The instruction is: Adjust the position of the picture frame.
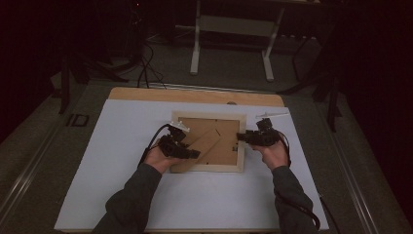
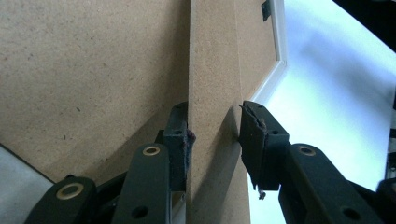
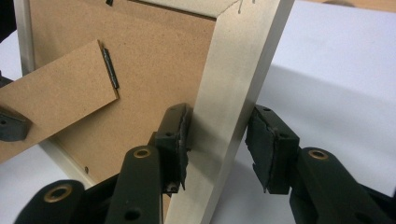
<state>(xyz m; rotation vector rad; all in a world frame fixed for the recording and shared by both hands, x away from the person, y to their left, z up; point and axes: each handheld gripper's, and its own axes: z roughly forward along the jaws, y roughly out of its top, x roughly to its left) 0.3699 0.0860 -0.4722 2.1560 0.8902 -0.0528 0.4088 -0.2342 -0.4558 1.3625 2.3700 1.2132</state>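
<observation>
A pale wooden picture frame (image 1: 209, 167) lies back-up on the white mat, its brown backing board (image 1: 221, 127) showing. A fibreboard stand (image 1: 207, 141) is hinged to the backing and swung up off it. My left gripper (image 1: 194, 153) is at the frame's near left, and its pads (image 2: 180, 140) press both sides of the stand (image 2: 210, 70). My right gripper (image 1: 241, 138) is at the frame's right side, its jaws closed across the right rail (image 3: 243, 60). The right gripper view also shows the stand (image 3: 56, 102) and a jaw of the left gripper (image 3: 9, 126).
The white mat (image 1: 122, 146) covers most of the table, with a bare wooden strip (image 1: 195, 95) along the far edge. A small white object (image 1: 272, 115) lies just beyond the frame's far right corner. Cables trail from both grippers. Dark floor and table legs lie behind.
</observation>
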